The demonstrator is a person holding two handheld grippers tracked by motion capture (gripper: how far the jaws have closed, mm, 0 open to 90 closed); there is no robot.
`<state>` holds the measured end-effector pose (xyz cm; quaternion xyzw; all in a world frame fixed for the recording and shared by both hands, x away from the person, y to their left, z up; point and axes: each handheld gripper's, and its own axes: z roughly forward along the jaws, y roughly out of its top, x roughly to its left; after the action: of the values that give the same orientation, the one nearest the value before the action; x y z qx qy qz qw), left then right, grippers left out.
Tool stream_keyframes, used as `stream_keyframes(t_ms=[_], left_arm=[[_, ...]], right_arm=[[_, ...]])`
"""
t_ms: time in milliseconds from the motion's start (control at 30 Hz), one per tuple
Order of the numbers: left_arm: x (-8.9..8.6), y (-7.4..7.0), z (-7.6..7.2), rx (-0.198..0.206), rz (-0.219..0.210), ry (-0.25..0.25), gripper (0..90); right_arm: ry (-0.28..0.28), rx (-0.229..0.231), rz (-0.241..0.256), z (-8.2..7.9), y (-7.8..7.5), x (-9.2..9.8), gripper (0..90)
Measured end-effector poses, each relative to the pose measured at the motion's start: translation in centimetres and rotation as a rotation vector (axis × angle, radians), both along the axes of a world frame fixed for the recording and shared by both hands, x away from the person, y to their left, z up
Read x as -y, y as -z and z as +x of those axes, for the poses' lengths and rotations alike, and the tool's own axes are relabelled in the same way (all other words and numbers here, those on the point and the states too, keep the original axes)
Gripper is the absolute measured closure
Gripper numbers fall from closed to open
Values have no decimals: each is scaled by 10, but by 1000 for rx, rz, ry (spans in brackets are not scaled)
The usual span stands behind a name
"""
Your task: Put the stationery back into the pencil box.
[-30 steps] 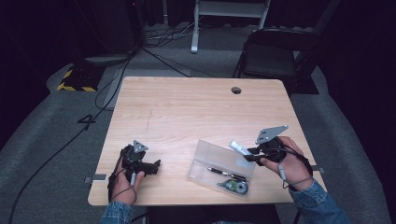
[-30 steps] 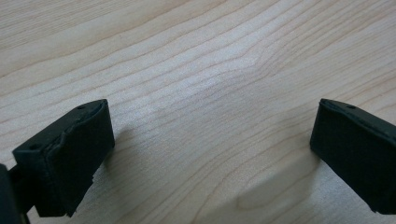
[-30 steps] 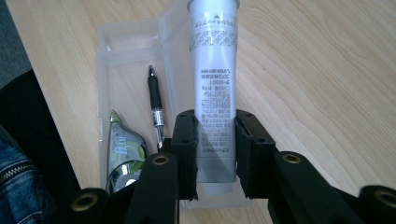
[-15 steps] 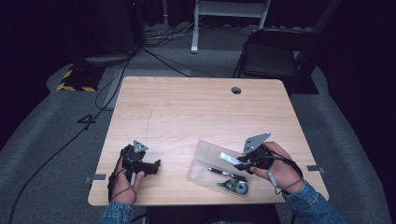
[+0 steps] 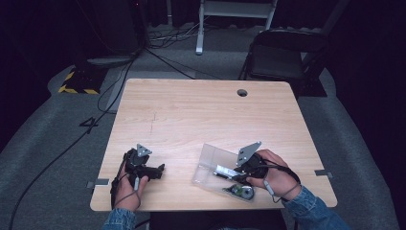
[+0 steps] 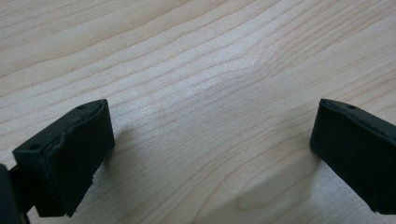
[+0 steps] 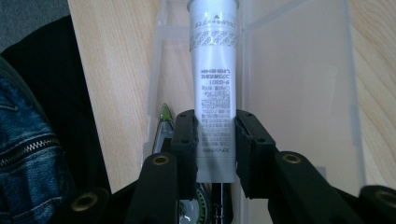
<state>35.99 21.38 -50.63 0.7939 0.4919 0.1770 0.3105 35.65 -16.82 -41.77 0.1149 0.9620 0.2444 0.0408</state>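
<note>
My right gripper is shut on a white tube with grey print; its jaws clamp the tube's lower part. The tube hangs over an open clear plastic case, pointing away from me. In the high view the right gripper holds the tube above the case near the table's front edge. Inside the case lie a dark pen and a round green-and-white item. My left gripper rests low at the front left; its jaws stand wide open over bare wood.
The wooden table has a round cable hole at the back right. A dark folding chair stands behind the table. Cables run over the grey floor at the left.
My right gripper has moved left with the tube, from the table's right side to above the clear case. The left gripper has stayed where it was.
</note>
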Motion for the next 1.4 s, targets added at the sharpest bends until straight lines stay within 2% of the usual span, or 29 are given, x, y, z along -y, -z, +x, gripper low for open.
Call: stream_keyframes(t_ms=[267,567,700,967,1167,1400], left_arm=[[0,0,-1,-2,-5,-4,1],[1,0,-2,-2,-1,-14,1],[1,0,-2,-2,-4,-15,1],[1,0,-2,-2,-4,-16,1],[1,0,-2,-2,-4,-16,1],[1,0,-2,-2,-4,-16,1]], right_arm=[[-53,-30,-49,-1,11,-17,714],[-67,-62,-85,2,21,-28,714],[-59,-64,-115,4,27,-33,714],[-54,-59,-135,5,34,-38,714],[-48,-51,-129,6,34,-37,713],[8,-71,-118,5,35,-38,712]])
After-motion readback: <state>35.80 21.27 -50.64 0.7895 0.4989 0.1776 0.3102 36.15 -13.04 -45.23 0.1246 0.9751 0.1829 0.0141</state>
